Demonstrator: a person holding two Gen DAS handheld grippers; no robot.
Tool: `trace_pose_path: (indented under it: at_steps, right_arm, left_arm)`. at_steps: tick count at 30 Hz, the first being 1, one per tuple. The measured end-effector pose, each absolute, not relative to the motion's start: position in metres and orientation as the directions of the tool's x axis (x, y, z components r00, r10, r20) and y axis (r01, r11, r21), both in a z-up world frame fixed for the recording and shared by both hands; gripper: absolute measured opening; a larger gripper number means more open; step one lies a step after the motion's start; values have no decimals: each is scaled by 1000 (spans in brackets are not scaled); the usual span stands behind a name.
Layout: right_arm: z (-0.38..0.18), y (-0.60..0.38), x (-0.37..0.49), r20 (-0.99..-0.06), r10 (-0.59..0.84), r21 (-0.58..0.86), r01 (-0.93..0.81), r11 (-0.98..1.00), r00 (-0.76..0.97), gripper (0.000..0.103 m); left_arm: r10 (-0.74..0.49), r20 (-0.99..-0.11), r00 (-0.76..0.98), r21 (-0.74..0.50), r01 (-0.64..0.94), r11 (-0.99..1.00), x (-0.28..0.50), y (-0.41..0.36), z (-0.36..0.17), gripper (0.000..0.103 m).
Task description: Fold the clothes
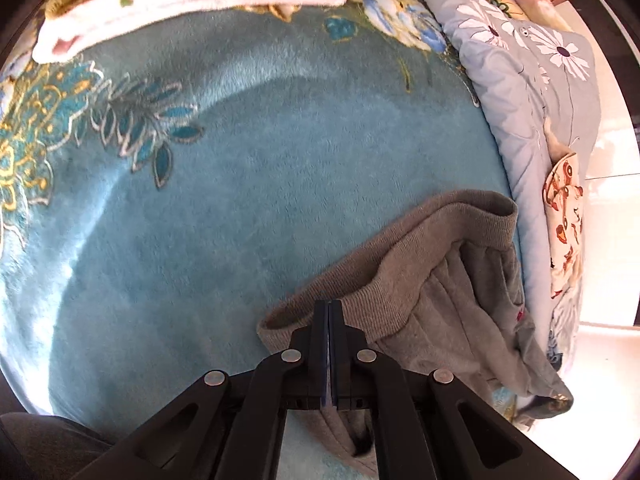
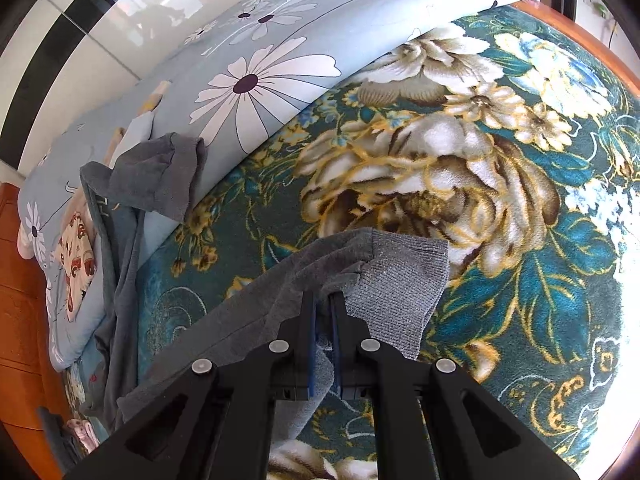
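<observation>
— Right, what have I got in each hand?

— Your left gripper [image 1: 328, 308] has its jaws pressed together on the ribbed waistband [image 1: 404, 268] of the grey sweatpants [image 1: 452, 300]. My right gripper [image 2: 324, 300] is pinched narrow on a ribbed cuff [image 2: 396, 276] at the end of one leg, with cloth bunched between the pads.

— Where does the garment lie?

— On the teal floral blanket [image 2: 520, 200] near the bed's edge, with part of it draped toward the grey daisy quilt [image 2: 256, 80]. The other cuff [image 2: 168, 172] rests up against that quilt, well apart from my right gripper.

— How will it handle?

— I'd judge it soft, limp and fairly light: knit fleece that sags wherever it isn't held. The ribbed bands are thicker and grip well, so they are the sensible holds. The plush blanket will likely drag on the fabric, so lifting should serve better than sliding.

— Anything in the way?

— The quilt crowds one side, and a small patterned cushion [image 1: 564, 216] sits beyond it. A folded pink blanket [image 1: 208, 4] lies at the far end in the left view, well clear. The loose leg on the quilt could snag or trail.

— How far along is the fold?

— I can't tell; waist and one cuff in hand would fit spreading it flat or bringing ends together.
</observation>
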State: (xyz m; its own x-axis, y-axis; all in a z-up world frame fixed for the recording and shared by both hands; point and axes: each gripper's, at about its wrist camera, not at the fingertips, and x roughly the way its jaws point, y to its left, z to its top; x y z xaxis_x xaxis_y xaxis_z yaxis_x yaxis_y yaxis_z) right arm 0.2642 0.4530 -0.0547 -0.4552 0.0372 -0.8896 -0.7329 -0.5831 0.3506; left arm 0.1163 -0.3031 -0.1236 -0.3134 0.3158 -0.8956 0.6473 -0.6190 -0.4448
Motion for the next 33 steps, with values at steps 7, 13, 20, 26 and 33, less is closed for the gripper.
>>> trace_pose_path:
  at_steps: [7, 13, 20, 26, 33]
  right_arm:
    - [-59, 439, 250, -896, 21, 340, -714, -611, -444, 7]
    - [-66, 439, 251, -894, -2, 363, -721, -591, -449, 7]
    - [-71, 437, 254, -891, -23, 380, -718, -584, -453, 7]
    - [-68, 433, 255, -888, -43, 391, -703, -594, -457, 7]
    - [-60, 422, 260, -883, -78, 409, -676, -613, -463, 7]
  left_arm:
    - [266, -906, -328, -422, 698, -578, 126, -311, -120, 58]
    - [352, -904, -241, -415, 690, -593, 125, -299, -134, 58]
    - [367, -912, -182, -381, 708, -595, 129, -275, -153, 28]
    - [220, -942, -253, -335, 669, -663, 122, -271, -126, 11]
    - [48, -910, -412, -337, 667, -665, 106, -327, -81, 9]
